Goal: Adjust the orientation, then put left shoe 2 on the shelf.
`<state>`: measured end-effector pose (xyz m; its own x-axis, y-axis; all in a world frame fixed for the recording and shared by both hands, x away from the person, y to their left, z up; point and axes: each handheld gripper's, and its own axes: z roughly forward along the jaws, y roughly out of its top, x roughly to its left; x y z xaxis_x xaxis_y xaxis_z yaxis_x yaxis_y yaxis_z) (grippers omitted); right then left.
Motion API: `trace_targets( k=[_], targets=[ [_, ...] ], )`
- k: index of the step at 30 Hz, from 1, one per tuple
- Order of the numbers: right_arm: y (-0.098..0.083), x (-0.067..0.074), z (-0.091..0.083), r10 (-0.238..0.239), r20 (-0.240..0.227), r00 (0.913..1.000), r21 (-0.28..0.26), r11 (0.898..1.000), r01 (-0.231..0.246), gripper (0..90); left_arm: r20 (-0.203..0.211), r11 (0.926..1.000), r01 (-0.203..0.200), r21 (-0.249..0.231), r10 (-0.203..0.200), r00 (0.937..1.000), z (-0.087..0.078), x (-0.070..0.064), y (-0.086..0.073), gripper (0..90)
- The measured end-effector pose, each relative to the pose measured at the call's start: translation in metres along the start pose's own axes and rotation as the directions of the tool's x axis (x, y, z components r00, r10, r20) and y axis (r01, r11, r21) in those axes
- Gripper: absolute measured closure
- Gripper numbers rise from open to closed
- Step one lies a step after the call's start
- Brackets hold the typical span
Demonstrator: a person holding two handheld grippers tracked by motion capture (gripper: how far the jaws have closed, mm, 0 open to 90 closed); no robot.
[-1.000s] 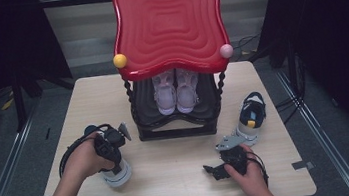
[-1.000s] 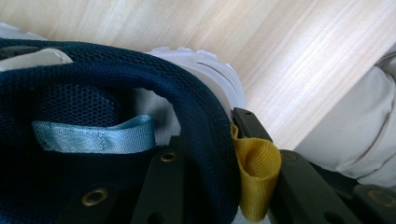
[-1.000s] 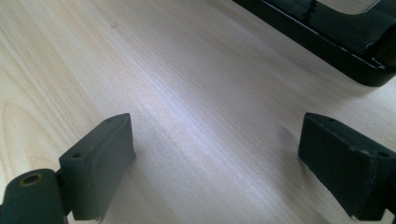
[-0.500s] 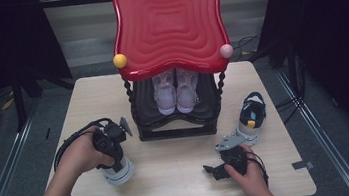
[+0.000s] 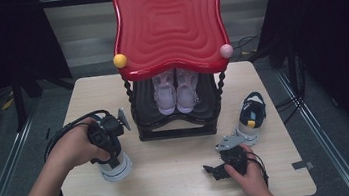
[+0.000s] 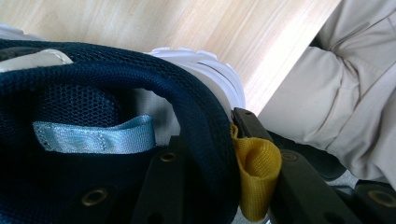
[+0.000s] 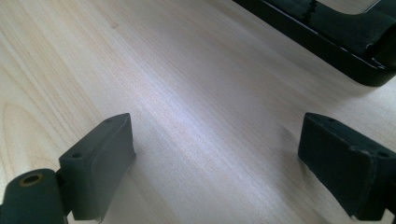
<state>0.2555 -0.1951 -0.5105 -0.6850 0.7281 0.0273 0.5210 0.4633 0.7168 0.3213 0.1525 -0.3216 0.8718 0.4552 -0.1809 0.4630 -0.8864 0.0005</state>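
My left gripper [image 5: 109, 139] is shut on the heel collar of a navy shoe [image 5: 116, 167] with a white sole, at the table's left. In the left gripper view the black jaws pinch the navy mesh collar [image 6: 93, 93] beside its yellow pull tab [image 6: 257, 171]. The shoe hangs toe down just above the wood. My right gripper [image 5: 214, 169] lies low near the front edge, right of centre. In the right gripper view its fingers [image 7: 100, 161] stand wide apart over bare wood, so my right gripper [image 7: 215, 151] is open.
A black shoe rack [image 5: 176, 129] with a wavy red top [image 5: 168, 23] stands at the back centre and holds a pair of pale pink shoes [image 5: 176, 92]. A second navy shoe [image 5: 251, 115] sits right of the rack. The table [image 5: 172, 179] is light wood.
My left gripper has risen with the navy shoe's heel in it. The right gripper has stayed put.
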Motion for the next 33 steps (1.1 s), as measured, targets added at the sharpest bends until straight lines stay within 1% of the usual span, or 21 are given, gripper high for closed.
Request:
trace_targets(
  k=[4,6,8,10,15,17,21,22,25,29,30,31,33],
  targets=[
    [0.0,0.0,0.0,0.0,0.0,1.0,0.0,1.0,0.0,9.9,0.001,0.9998,-0.02,0.004,0.02,0.9998,-0.009,-0.003,0.003,74.4],
    [0.0,0.0,0.0,-0.001,0.0,1.0,0.0,1.0,0.001,9.9,0.002,0.9998,-0.019,0.0,0.019,0.9998,-0.014,-0.005,0.004,74.4],
    [0.0,0.0,0.0,0.004,0.0,1.0,0.002,1.0,-0.004,9.9,-0.001,0.9997,-0.023,0.008,0.023,0.9997,-0.018,-0.007,0.006,74.4],
    [0.0,0.0,0.0,0.002,0.001,1.0,0.002,1.0,-0.002,9.9,0.001,0.9992,-0.035,0.018,0.035,0.9994,-0.023,-0.007,0.007,74.4],
    [0.0,0.0,0.0,0.002,0.001,1.0,0.001,1.0,-0.002,9.9,0.005,0.9993,-0.037,0.004,0.037,0.9993,-0.035,-0.009,0.007,74.4],
    [0.0,0.0,0.0,0.002,0.001,1.0,0.001,1.0,-0.002,9.9,0.001,0.9991,-0.043,0.006,0.042,0.9991,-0.041,-0.011,0.007,74.4],
    [0.0,0.0,0.0,0.001,0.001,1.0,0.001,1.0,-0.001,9.9,-0.009,0.9993,-0.036,0.002,0.036,0.9993,-0.051,-0.013,0.007,74.3],
    [0.0,0.0,0.0,0.001,0.001,1.0,0.001,1.0,-0.001,9.9,-0.011,0.9992,-0.04,-0.001,0.04,0.9991,-0.054,-0.013,0.007,74.3],
    [0.0,0.0,0.0,0.001,0.001,1.0,0.001,1.0,-0.001,9.9,-0.008,0.9991,-0.042,-0.004,0.042,0.9991,-0.06,-0.014,0.007,74.3],
    [0.0,0.0,0.0,0.001,0.0,1.0,0.004,1.0,-0.001,9.9,-0.015,0.9986,-0.052,0.009,0.052,0.9985,-0.068,-0.015,0.009,74.4],
    [0.0,0.0,0.0,0.001,0.0,1.0,0.004,1.0,-0.001,9.9,-0.018,0.9986,-0.052,0.008,0.052,0.9985,-0.07,-0.016,0.009,74.4],
    [0.0,0.0,0.0,0.001,0.0,1.0,0.004,1.0,-0.001,9.9,-0.017,0.9992,-0.041,0.002,0.041,0.999,-0.071,-0.017,0.01,74.4],
    [0.0,0.0,0.0,0.001,0.0,1.0,0.004,1.0,-0.001,9.9,-0.02,0.9984,-0.056,0.007,0.056,0.9982,-0.075,-0.017,0.011,74.4]
  ],
)
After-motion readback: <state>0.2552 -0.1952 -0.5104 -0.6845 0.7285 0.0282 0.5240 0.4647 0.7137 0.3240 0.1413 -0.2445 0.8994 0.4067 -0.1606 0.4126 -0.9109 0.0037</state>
